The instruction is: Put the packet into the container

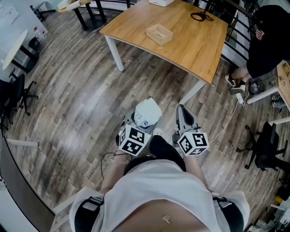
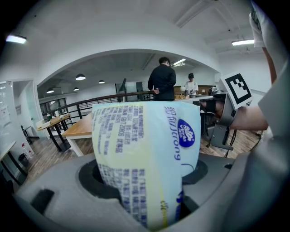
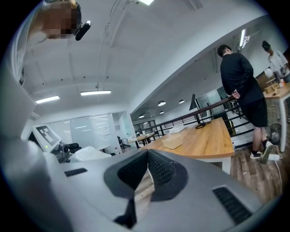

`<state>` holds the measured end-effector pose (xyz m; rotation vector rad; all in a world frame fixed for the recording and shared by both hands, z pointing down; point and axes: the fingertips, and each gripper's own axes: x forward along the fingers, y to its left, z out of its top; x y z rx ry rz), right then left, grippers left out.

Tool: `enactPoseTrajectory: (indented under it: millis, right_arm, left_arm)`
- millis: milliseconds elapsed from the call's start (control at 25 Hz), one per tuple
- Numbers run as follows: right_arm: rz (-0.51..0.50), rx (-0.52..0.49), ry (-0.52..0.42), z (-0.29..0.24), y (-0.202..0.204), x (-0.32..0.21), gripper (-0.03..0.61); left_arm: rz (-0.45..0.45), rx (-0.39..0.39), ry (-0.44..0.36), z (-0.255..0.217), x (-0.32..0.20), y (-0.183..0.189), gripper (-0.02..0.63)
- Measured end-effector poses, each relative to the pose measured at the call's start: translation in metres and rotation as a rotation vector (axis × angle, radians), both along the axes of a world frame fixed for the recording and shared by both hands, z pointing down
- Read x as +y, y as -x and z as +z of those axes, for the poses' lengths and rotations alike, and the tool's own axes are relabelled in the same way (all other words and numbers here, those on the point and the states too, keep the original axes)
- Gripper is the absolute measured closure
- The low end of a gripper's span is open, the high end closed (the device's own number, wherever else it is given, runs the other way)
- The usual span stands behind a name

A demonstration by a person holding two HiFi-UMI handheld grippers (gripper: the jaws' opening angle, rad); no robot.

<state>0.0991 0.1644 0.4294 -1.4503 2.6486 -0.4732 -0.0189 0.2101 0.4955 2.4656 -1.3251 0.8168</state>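
A white and pale-blue tissue packet (image 1: 147,111) with blue print stands upright between the jaws of my left gripper (image 1: 143,118), which is shut on it. In the left gripper view the packet (image 2: 145,149) fills the middle, wedged in my left gripper (image 2: 145,186). My right gripper (image 1: 182,111) hangs beside it with its tips together and nothing in them; its jaws (image 3: 147,158) meet in the right gripper view. The container, a small open tan box (image 1: 159,33), sits on the wooden table (image 1: 190,45) well ahead of both grippers, and the box (image 3: 172,142) also shows in the right gripper view.
A person in black (image 1: 267,41) stands at the table's far right. A black cable loop (image 1: 201,16) and a white box (image 1: 161,2) lie on the table's far end. Office chairs (image 1: 265,145) stand at the right and left. Wood floor separates me from the table.
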Motion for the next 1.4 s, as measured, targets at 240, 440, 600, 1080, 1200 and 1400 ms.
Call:
enactPoseTrajectory:
  millis: [240,440,600,1080,1200,1400]
  right_arm:
    - [-0.022,-0.002,0.013,0.002,0.003,-0.035,0.566]
    - [-0.031,-0.004,0.024,0.003,0.004,-0.061,0.566]
    - [-0.033,-0.005,0.040,0.009,0.000,-0.082,0.566]
    - [-0.100,-0.015,0.049,0.017,0.001,-0.147,0.566]
    - [-0.114,-0.018,0.055,0.021,0.000,-0.157,0.566]
    - [-0.119,-0.017,0.054,0.022,-0.005,-0.169,0.566]
  left_arm:
    - [-0.013,0.017,0.011,0.000,-0.032,-0.004,0.253]
    - [-0.015,0.010,0.026,0.003,-0.057,-0.006,0.253]
    - [-0.015,0.010,0.027,0.005,-0.078,-0.009,0.253]
    - [-0.049,0.009,0.020,0.012,-0.139,-0.016,0.253]
    - [-0.057,0.013,0.020,0.016,-0.150,-0.020,0.253]
    - [-0.056,0.015,0.018,0.017,-0.162,-0.028,0.253]
